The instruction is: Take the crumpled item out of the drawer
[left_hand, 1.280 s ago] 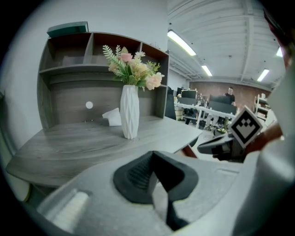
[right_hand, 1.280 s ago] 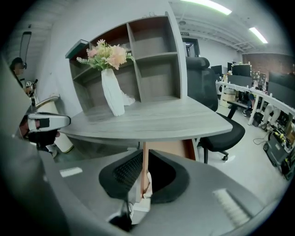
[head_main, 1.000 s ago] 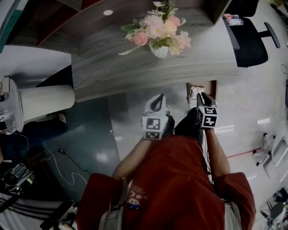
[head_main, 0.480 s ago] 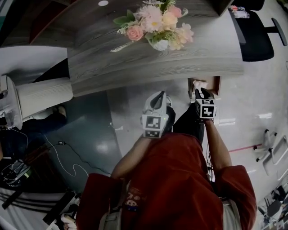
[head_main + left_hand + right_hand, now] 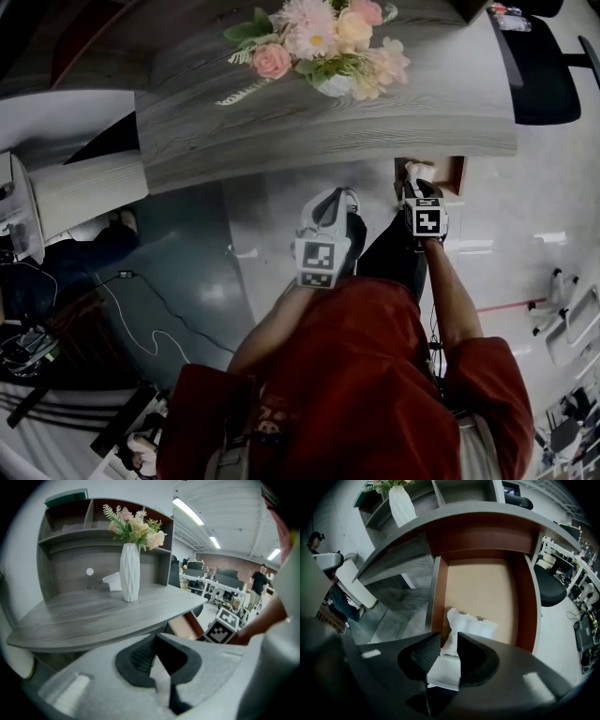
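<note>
Crumpled white paper wad (image 5: 468,624) sits front-left in the open wooden drawer (image 5: 487,581), under the grey wood-grain desk (image 5: 281,122), between my right gripper's (image 5: 447,640) jaws.

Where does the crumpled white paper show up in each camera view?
Head view: crumpled white paper, upper right, in the open drawer.
Left gripper view: not in it.
Right gripper view: lower centre, between the jaws.
Shared landmark: the white vase of flowers.
</note>
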